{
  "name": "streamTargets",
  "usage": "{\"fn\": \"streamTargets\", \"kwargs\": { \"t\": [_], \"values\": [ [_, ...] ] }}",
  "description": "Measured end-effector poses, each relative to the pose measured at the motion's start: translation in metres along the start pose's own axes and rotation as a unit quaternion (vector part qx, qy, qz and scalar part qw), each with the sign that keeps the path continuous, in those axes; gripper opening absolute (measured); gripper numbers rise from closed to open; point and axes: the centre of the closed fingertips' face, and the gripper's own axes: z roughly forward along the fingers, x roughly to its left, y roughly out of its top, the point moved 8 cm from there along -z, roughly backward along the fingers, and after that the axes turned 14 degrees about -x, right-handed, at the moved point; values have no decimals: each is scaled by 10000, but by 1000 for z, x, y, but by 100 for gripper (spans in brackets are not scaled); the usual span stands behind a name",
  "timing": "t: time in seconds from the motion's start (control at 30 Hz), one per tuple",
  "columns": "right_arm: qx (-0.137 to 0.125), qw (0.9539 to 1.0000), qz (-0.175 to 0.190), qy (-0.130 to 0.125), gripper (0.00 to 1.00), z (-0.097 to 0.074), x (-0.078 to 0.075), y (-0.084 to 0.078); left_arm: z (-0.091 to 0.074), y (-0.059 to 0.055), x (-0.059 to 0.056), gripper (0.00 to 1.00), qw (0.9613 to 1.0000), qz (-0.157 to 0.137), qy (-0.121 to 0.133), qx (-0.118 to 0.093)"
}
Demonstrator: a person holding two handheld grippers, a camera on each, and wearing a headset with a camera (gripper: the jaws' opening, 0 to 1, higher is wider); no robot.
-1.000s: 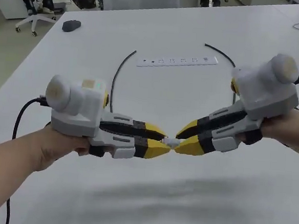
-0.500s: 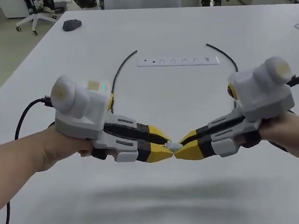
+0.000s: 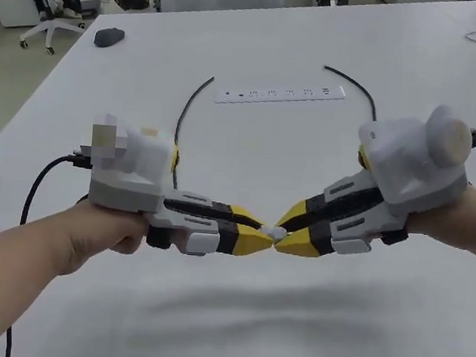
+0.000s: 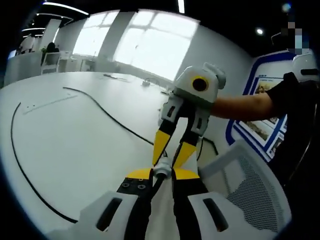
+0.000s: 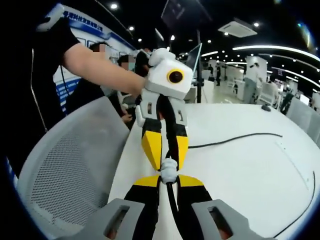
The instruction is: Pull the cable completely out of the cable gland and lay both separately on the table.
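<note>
Work is held in the air over the white table (image 3: 237, 309), nothing laid down yet. The left gripper (image 3: 265, 233) and right gripper (image 3: 281, 235) meet tip to tip, mirrored and nearly in line. My read is that this puts the pull straight along the cable axis. Left gripper is clenched on the cable gland (image 3: 273, 230), the small white piece pinched between the two sets of yellow tips. Right gripper looks clamped on the cable (image 5: 171, 196) just behind the gland. In the right gripper view the black cable runs from the gland back between that gripper's own jaws. Exact grip point is hard to confirm at this size and it may be catching the gland's end too. The tight spacing suggests extraction has barely begun, since almost no cable shows between the tips. Both need to spread well apart to clear it.

Surroundings: a grey mesh chair (image 5: 65, 170) sits just behind and below the hands at the table edge and could snag the trailing cable end. A power strip (image 3: 281, 94) lies flat mid-table, well apart from the work. Two loose black leads (image 3: 183, 117) curve on the table either side of it, so don't mix them up with the task cable at laydown. A mouse (image 3: 109, 36) is in the far corner, irrelevant. The gripper tether (image 3: 35, 189) hangs off the left wrist, clear of the jaws. There's bare table directly below for both parts.
</note>
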Motion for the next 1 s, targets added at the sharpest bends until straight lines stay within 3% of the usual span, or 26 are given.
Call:
{"fn": "streamTargets", "kwargs": {
  "t": [0.17,0.23,0.3,0.33,0.43,0.5,0.57,0.73,0.8,1.0],
  "values": [
    [44,10000,-76,-28,8,2,-1,-4,-1,-5,-2,15,10000,93,-1,-9],
    [102,9998,75,-129,9,3,-3,-5,-1,-5,-1,15,9999,119,21,-18],
    [358,9984,375,-240,26,1,-4,-10,-1,-4,1,15,9997,246,45,-30],
    [345,9987,301,-202,31,1,-5,-11,-1,-4,1,15,9997,243,54,-24],
    [379,9990,90,-241,17,-3,-7,-12,-3,-5,2,15,9996,274,73,-6],
    [374,9989,138,-237,13,-5,-9,-12,-3,-5,2,15,9995,307,89,6],
    [376,9989,152,-226,3,-6,-8,-11,-3,-6,2,15,9995,306,88,4],
    [400,9989,97,-214,0,-6,-8,-13,-3,-6,1,15,9993,359,82,3],
    [540,9982,-44,-275,0,-8,-8,-15,-4,-7,3,15,9991,412,134,-9],
    [613,9975,10,-346,0,-14,-7,-18,-8,-8,3,15,9989,444,175,-6]
  ]
}}
